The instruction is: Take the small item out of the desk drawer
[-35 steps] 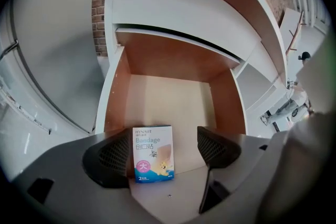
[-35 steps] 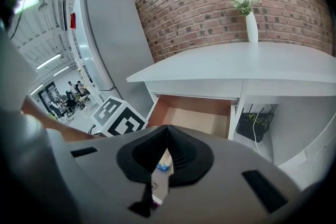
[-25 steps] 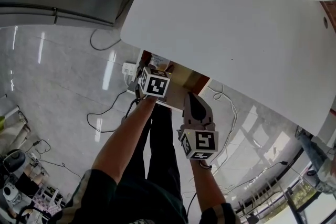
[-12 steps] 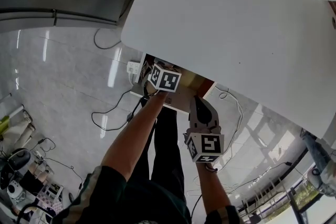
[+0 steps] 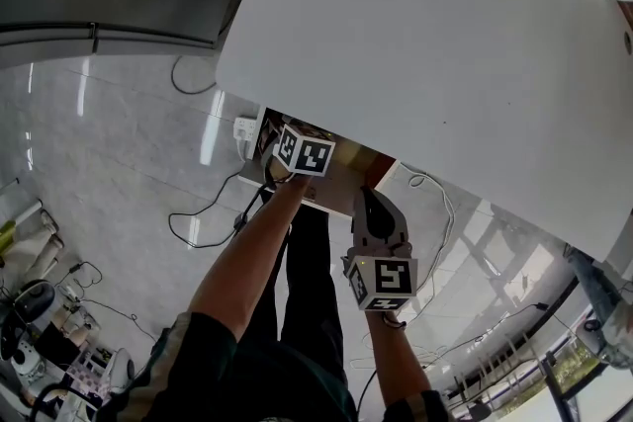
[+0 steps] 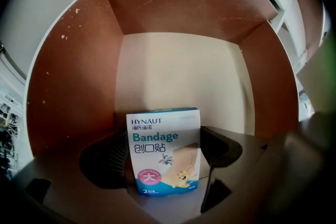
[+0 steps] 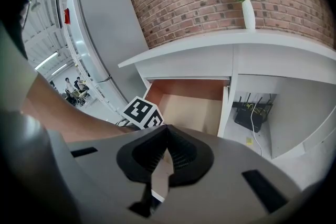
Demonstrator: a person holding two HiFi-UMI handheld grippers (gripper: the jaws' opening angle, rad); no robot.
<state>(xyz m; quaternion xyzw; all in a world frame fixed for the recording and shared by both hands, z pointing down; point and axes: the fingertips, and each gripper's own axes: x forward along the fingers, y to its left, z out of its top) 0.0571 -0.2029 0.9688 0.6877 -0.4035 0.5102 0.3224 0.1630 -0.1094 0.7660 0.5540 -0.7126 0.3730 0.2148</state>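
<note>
Left gripper (image 6: 164,136) pointed down into the open drawer (image 6: 178,76), jaws just opened wide, upright bandage box (image 6: 157,165) stood between them, ungripped, right gripper (image 7: 167,136) held outside, clenched, nothing grasped

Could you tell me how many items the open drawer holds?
1: a white cardboard bandage box in the brown wooden drawer, between the left hand-held gripper's jaws. Others may be hidden.

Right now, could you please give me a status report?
Left gripper open, jaws just widened, bandage box between them, ungripped. Right gripper shut, empty. Box inside open drawer, nothing blocking.
</note>
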